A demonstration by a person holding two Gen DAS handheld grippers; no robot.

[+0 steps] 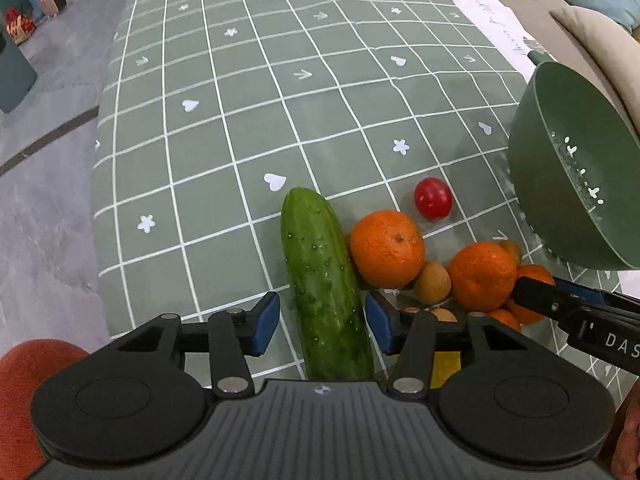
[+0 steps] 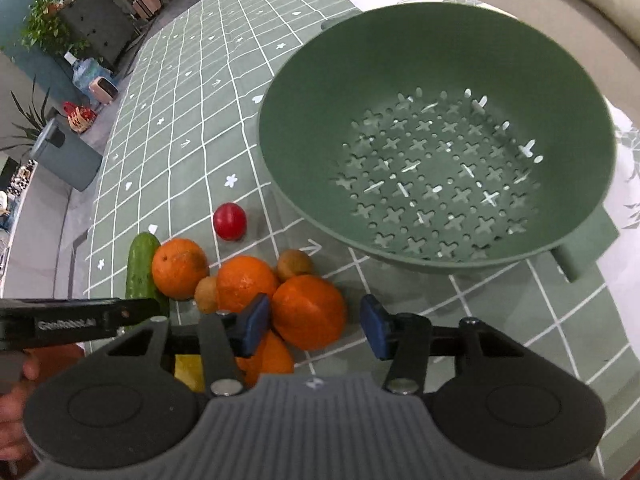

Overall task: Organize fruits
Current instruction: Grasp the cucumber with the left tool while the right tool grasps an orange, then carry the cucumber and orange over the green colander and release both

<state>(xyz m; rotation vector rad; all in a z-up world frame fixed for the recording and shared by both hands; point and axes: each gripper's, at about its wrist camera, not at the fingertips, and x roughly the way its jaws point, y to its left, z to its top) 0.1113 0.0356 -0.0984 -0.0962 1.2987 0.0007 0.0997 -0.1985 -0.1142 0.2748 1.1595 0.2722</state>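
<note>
**Q:** Where are your tongs right now?

**Me:** My left gripper (image 1: 322, 322) is spread apart with the cucumber (image 1: 326, 280) lying between the blue pads, neither pad touching it as far as I can tell. My right gripper (image 2: 314, 326) is apart too, straddling the nearest orange (image 2: 308, 310) without closing on it.

**Q:** And the fruit?

**Me:** It sits in a tight heap on the green checked tablecloth (image 1: 224, 128): several oranges, a few small brown fruits (image 2: 294, 264) wedged among them, and a red plum (image 2: 229, 221) just beyond, a little apart. The green colander (image 2: 436, 136), empty, stands to the far right of the heap.

**Q:** What worries you?

**Me:** The crowding. The cucumber touches the left orange (image 1: 386, 248), so lifting it could nudge that orange and set the round ones rolling. On the right, my left pad sits close against another orange lower in the heap, so closing may pinch two at once or squeeze one out sideways. My two grippers are also near each other and could collide.
</note>
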